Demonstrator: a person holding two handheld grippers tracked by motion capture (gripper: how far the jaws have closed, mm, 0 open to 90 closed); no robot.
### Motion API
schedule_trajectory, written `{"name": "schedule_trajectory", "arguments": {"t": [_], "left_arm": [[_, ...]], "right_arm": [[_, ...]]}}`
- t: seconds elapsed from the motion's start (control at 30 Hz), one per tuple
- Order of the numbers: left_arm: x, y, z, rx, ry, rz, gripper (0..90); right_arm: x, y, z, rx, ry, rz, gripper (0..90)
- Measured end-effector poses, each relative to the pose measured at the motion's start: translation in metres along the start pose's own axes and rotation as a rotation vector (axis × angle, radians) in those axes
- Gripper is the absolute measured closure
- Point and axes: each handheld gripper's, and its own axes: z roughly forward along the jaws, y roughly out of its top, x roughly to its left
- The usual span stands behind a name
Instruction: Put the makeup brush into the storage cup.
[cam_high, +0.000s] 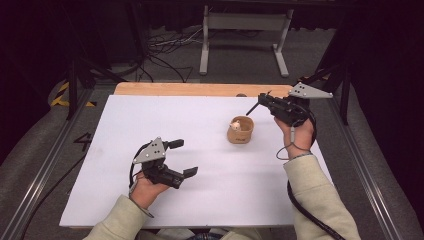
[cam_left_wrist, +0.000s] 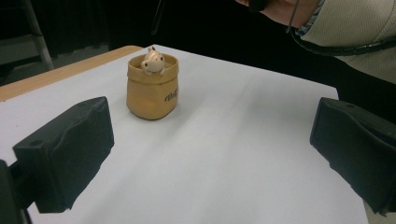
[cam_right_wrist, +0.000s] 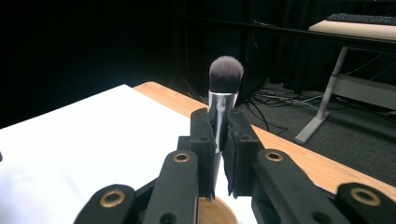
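Soft-bristled brush (cam_right_wrist: 225, 91) (metal ferrule, clamped)

A white sheet (cam_high: 200, 165) covers the surface, leaving a strip of bare wood (cam_high: 200, 89) at the far edge. Grey carpet (cam_high: 240, 55) lies beyond, with loose cables (cam_high: 165, 47) and a grey desk frame (cam_high: 245, 35) on it. Black curtains (cam_high: 385, 75) close the dim room. Metal rails (cam_high: 45, 160) flank the surface.
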Motion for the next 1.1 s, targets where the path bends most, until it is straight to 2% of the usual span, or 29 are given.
{"name": "schedule_trajectory", "arguments": {"t": [0.43, 1.1], "left_arm": [[-0.001, 0.001, 0.0, -0.001, -0.006, 0.002, 1.0], [-0.001, 0.001, 0.0, -0.001, -0.01, 0.0, 1.8]], "right_arm": [[-0.001, -0.018, 0.016, 0.041, 0.004, 0.007, 83.2], [-0.005, -0.041, 0.03, 0.08, 0.015, 0.04, 83.2]]}}
